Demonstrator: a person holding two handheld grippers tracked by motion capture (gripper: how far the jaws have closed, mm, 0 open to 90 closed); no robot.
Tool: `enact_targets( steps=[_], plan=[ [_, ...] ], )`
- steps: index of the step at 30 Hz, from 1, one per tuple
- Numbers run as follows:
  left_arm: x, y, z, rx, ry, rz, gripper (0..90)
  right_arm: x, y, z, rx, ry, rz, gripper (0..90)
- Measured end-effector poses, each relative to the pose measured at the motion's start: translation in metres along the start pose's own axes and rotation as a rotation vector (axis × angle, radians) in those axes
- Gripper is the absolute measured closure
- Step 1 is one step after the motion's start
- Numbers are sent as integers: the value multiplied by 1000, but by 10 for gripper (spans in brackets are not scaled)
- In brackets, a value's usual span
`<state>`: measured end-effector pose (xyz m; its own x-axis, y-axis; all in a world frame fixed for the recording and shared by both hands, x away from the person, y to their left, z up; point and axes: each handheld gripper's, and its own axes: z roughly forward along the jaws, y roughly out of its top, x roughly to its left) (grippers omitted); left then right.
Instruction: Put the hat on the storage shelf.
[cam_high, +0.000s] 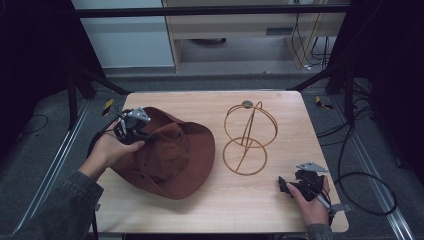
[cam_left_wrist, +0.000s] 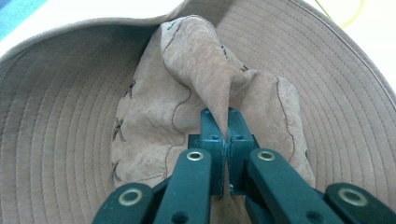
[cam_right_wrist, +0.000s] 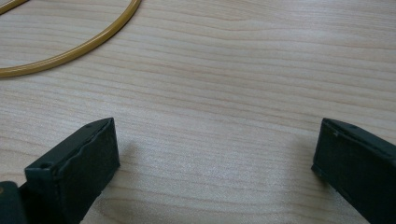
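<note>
Pale woodgrain table (cam_high: 270, 205), grey floor around. Brown suede hat (cam_high: 175, 155), stitched brim; left gripper (cam_left_wrist: 227, 133) pinches its crown. Brass wire stand (cam_high: 248, 137). Right gripper (cam_right_wrist: 215, 154) wide, empty.

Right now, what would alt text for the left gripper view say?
Two dark tongs, shut together, pinch a fold of soft tan suede at the crown of a wide-brimmed hat. The stitched brim curves around behind the pinched fold.
</note>
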<state>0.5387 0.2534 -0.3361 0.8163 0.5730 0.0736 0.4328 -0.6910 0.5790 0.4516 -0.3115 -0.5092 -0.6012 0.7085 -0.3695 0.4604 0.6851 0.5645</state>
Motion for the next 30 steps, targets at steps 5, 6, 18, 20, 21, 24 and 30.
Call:
enact_targets(
  steps=[5,6,18,20,21,24,30],
  plan=[
    [-4,-1,-15,-31,3,3,885,0,0,0,0,0,0,5],
    [-4,-1,-15,-31,3,3,885,0,0,0,0,0,0,5],
    [-16,1,-55,-92,11,35,885,0,0,0,0,0,0,4],
    [-17,1,-58,-97,13,36,885,0,0,0,0,0,0,4],
    [-18,2,-63,-108,14,33,885,0,0,0,0,0,1,4],
    [-18,3,-69,-114,13,38,885,0,0,0,0,0,0,5],
    [-19,6,-80,-127,19,46,885,0,0,0,0,0,0,5]
  ],
)
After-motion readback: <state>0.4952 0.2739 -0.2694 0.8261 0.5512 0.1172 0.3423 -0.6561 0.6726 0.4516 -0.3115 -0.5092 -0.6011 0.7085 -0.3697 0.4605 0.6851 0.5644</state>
